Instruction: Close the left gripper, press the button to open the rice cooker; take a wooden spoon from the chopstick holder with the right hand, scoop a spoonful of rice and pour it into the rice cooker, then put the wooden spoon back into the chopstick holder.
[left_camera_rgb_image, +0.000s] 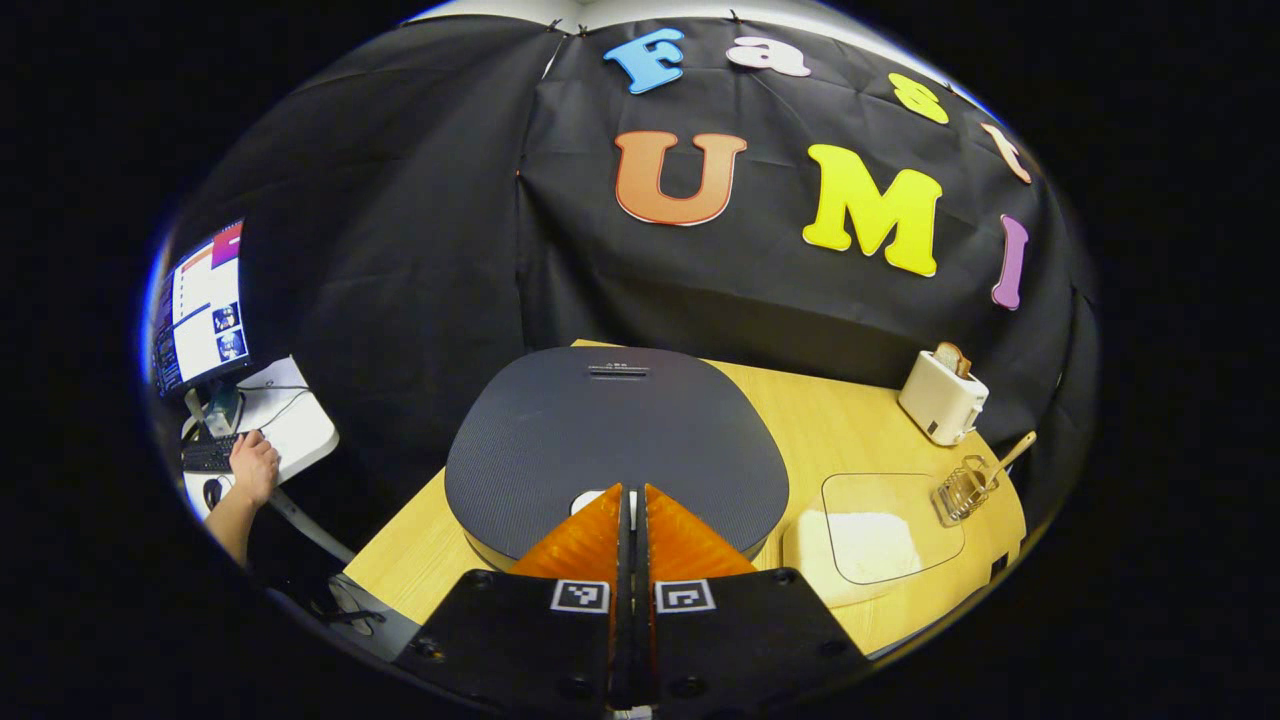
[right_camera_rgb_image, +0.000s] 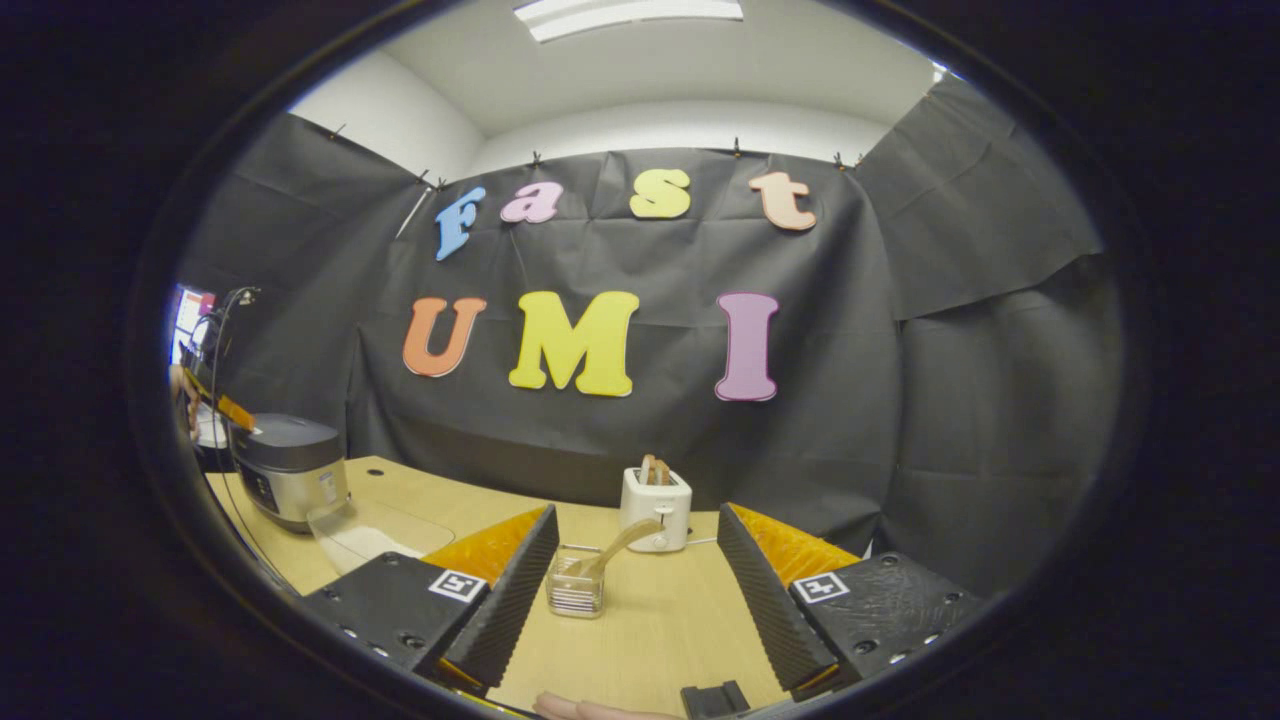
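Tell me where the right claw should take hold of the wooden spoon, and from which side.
Grip the wooden spoon on its bare handle, above the rim of the chopstick holder. The handle leans up and right toward the toaster, so it is the free part, while the bowl end sits down inside. The open right claw already faces it; come straight in from the near side.

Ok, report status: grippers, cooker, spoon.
Left gripper shut, over rice cooker lid, lid down. Right gripper open, facing chopstick holder; wooden spoon in it. Nothing between.
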